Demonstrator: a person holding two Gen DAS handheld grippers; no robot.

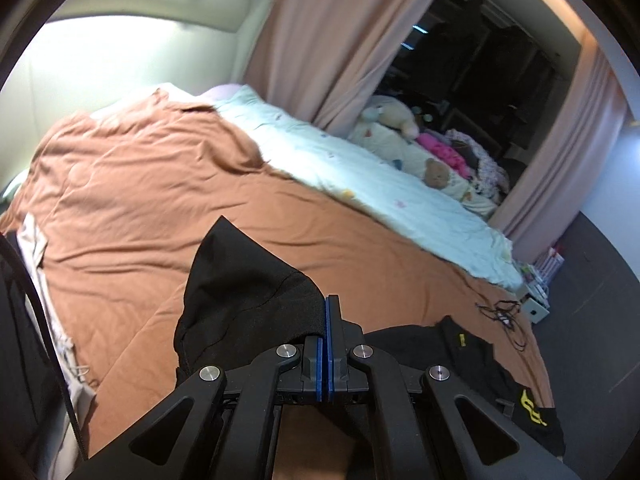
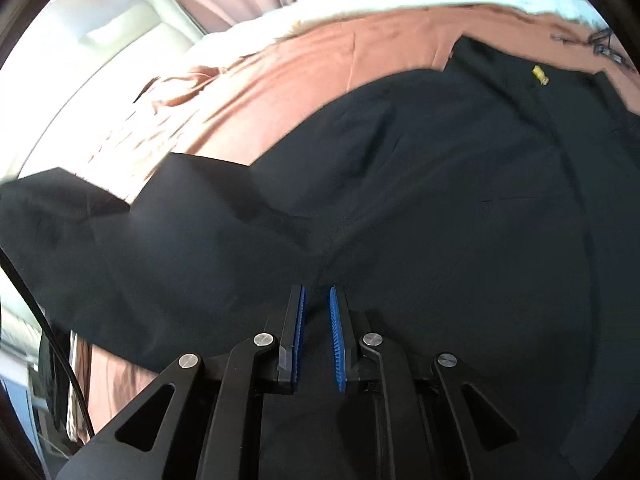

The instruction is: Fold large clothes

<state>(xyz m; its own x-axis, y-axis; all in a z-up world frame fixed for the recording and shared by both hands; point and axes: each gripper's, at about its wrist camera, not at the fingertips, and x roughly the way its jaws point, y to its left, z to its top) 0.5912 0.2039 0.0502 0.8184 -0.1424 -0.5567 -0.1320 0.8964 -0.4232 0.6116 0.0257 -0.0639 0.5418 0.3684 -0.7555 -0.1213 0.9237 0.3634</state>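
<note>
- The bed [image 1: 132, 184] carries a brown sheet [image 1: 168, 208] that is spread wide, and this gives a big flat place to lay out and fold a large piece of clothing.
- A pale quilt [image 1: 360, 168] lies along the far side of the bed, beside the curtain [image 1: 328, 40], so it stays away from the working area.
- The black garment [image 2: 440, 200] lies spread on the brown sheet and fills most of the right wrist view; I judge it is a jacket or a top, because a sleeve [image 2: 100, 240] goes out to the left side and a small yellow tag [image 2: 540, 74] sits near the far edge.
- The left gripper [image 1: 325, 344] has its two blue pads pressed together on a corner of the black cloth, which stands up over the bed. It holds this end high, I think, in order to carry it across for a fold.
- The right gripper [image 2: 318, 336] is just over the garment, close to a seam, with a narrow gap between its blue pads. Probably it holds nothing, but the cloth under it is dark and I cannot be sure that no fold is between the pads.
- Some thin dark cords [image 1: 500, 312] lie on the sheet near the bed edge, apart from the garment.
</note>
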